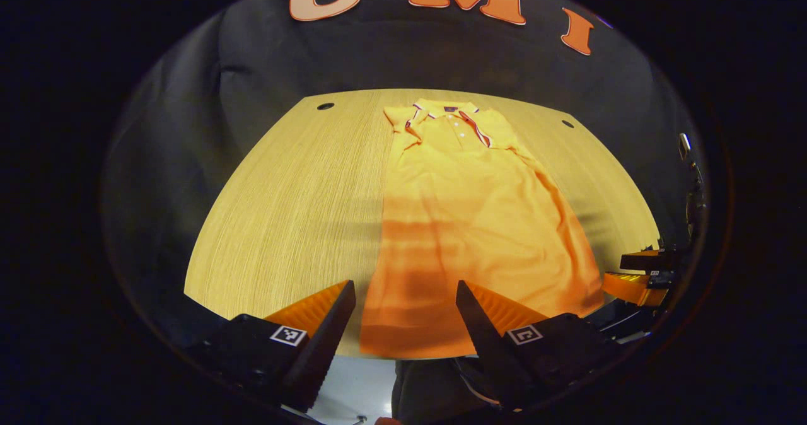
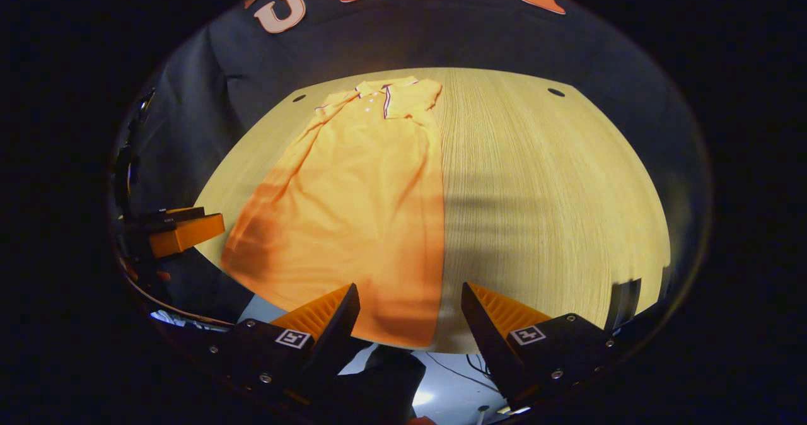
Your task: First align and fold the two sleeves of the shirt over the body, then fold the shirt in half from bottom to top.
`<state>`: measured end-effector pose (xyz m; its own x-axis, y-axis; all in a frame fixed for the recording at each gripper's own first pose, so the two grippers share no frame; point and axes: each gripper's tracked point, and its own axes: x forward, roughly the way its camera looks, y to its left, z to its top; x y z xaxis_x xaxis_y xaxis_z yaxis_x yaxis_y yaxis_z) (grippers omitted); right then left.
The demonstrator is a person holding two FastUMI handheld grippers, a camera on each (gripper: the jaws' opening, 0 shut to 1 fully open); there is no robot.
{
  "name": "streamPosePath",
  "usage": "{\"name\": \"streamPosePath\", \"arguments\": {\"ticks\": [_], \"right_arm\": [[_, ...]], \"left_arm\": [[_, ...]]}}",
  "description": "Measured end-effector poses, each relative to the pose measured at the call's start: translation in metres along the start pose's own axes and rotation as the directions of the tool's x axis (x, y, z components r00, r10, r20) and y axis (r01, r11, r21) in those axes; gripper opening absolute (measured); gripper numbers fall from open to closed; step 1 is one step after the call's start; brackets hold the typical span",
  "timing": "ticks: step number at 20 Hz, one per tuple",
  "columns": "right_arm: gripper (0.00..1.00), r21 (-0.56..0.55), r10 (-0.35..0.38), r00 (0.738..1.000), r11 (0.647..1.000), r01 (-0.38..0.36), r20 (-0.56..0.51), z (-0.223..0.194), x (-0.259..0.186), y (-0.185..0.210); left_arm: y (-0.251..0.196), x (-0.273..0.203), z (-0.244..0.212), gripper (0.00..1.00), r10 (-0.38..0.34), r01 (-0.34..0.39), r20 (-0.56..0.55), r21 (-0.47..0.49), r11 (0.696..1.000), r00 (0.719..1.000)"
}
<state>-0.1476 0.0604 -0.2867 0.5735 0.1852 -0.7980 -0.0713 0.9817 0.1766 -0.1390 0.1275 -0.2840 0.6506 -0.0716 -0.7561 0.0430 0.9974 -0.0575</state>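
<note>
While I look along my left gripper [image 1: 403, 305] in the left gripper view, its two fingers stand wide apart with nothing between them, poised above the near edge of the desk [image 1: 284, 198]. The shirt [image 1: 466, 223] lies flat on the desk, collar toward the far edge and hem reaching the near edge, where it shows between my fingers. Both sleeves are already folded in over the body, so the shirt makes one long narrow strip. Off by the desk's near right corner I see my right gripper [image 1: 637, 277], just beside the shirt's hem corner.

Seen from the right gripper view, my right gripper [image 2: 410, 308] also has its fingers spread wide and holds nothing, hanging above the near edge of the desk [image 2: 555, 198]. The shirt [image 2: 359, 204] runs from the far edge down to the near edge, its straight right side ending between my fingers. My left gripper [image 2: 183, 232] sits at the desk's near left side, close to the shirt's other hem corner.
</note>
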Motion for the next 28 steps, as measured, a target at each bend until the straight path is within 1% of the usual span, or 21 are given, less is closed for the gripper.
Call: {"name": "streamPosePath", "arguments": {"ticks": [4, 7, 9, 10, 12, 15, 16, 17, 18, 19, 20, 22, 23, 24, 25, 26, 27, 28], "right_arm": [[0.99, 0.014, -0.009, 0.999, 1.000, 0.010, -0.050, -0.017, 0.009, 0.001], [0.99, 0.005, -0.012, 0.996, 1.000, 0.012, -0.084, -0.026, 0.015, 0.003], [0.99, -0.006, -0.026, 0.993, 1.000, 0.026, -0.118, -0.033, 0.017, 0.004], [0.99, -0.011, -0.035, 0.991, 0.999, 0.034, -0.132, -0.035, 0.018, 0.005], [0.99, -0.039, -0.062, 0.987, 0.998, 0.057, -0.147, -0.037, 0.020, 0.005], [0.99, -0.101, -0.107, 0.977, 0.991, 0.089, -0.182, -0.040, 0.022, 0.006], [0.99, -0.126, -0.125, 0.972, 0.987, 0.102, -0.199, -0.041, 0.023, 0.004], [0.98, -0.139, -0.133, 0.968, 0.985, 0.104, -0.212, -0.041, 0.023, 0.003], [0.96, -0.143, -0.132, 0.964, 0.985, 0.101, -0.232, -0.041, 0.021, 0.003], [0.95, -0.142, -0.135, 0.959, 0.985, 0.101, -0.251, -0.042, 0.021, 0.002], [0.92, -0.138, -0.138, 0.953, 0.985, 0.104, -0.270, -0.041, 0.023, 0.000], [0.79, -0.116, -0.144, 0.941, 0.987, 0.114, -0.306, -0.039, 0.022, -0.008], [0.65, -0.084, -0.131, 0.938, 0.991, 0.109, -0.322, -0.038, 0.022, -0.008], [0.57, -0.047, -0.096, 0.937, 0.995, 0.085, -0.335, -0.038, 0.022, -0.006], [0.49, 0.005, -0.052, 0.938, 0.998, 0.057, -0.343, -0.037, 0.023, -0.002], [0.37, 0.049, 0.011, 0.937, 0.999, 0.006, -0.350, -0.037, 0.022, 0.007], [0.34, 0.083, 0.092, 0.930, 0.994, -0.066, -0.357, -0.040, 0.024, 0.021], [0.33, 0.127, 0.132, 0.926, 0.988, -0.092, -0.353, -0.049, 0.036, 0.025]], "left_arm": [[0.001, 0.001, -0.026, 0.99, -0.010, 0.009, -0.091, -0.011, 1.000, 0.996], [0.005, 0.014, -0.043, 0.99, -0.010, 0.008, -0.159, -0.016, 1.000, 0.987], [0.008, 0.020, -0.048, 0.99, 0.008, -0.008, -0.191, -0.001, 1.000, 0.982], [0.008, 0.022, -0.049, 1.00, 0.017, -0.015, -0.187, 0.015, 1.000, 0.982], [0.010, 0.026, -0.054, 0.99, 0.030, -0.023, -0.214, 0.034, 0.999, 0.976], [0.007, 0.035, -0.068, 0.99, 0.025, -0.021, -0.282, 0.018, 1.000, 0.959], [0.006, 0.037, -0.071, 1.00, 0.012, -0.009, -0.294, 0.013, 1.000, 0.956], [0.007, 0.036, -0.068, 1.00, 0.023, -0.015, -0.297, 0.028, 0.999, 0.955], [0.009, 0.037, -0.067, 0.98, 0.024, -0.016, -0.306, 0.030, 0.999, 0.952], [0.007, 0.037, -0.069, 0.99, 0.005, -0.006, -0.326, 0.000, 1.000, 0.945], [0.007, 0.039, -0.068, 1.00, 0.006, -0.011, -0.340, -0.015, 1.000, 0.940], [0.007, 0.039, -0.069, 0.98, -0.005, 0.008, -0.379, 0.006, 1.000, 0.925], [0.005, 0.038, -0.071, 0.99, -0.007, 0.015, -0.392, 0.017, 1.000, 0.920], [0.002, 0.039, -0.068, 0.96, -0.012, 0.028, -0.398, 0.034, 0.999, 0.917], [-0.004, 0.038, -0.066, 0.91, -0.022, 0.048, -0.407, 0.053, 0.997, 0.913], [-0.010, 0.039, -0.062, 0.63, -0.037, 0.066, -0.403, 0.058, 0.996, 0.914], [-0.012, 0.042, -0.064, 0.36, -0.038, 0.074, -0.411, 0.073, 0.995, 0.911], [-0.014, 0.044, -0.062, 0.08, -0.054, 0.094, -0.415, 0.077, 0.993, 0.908]]}}
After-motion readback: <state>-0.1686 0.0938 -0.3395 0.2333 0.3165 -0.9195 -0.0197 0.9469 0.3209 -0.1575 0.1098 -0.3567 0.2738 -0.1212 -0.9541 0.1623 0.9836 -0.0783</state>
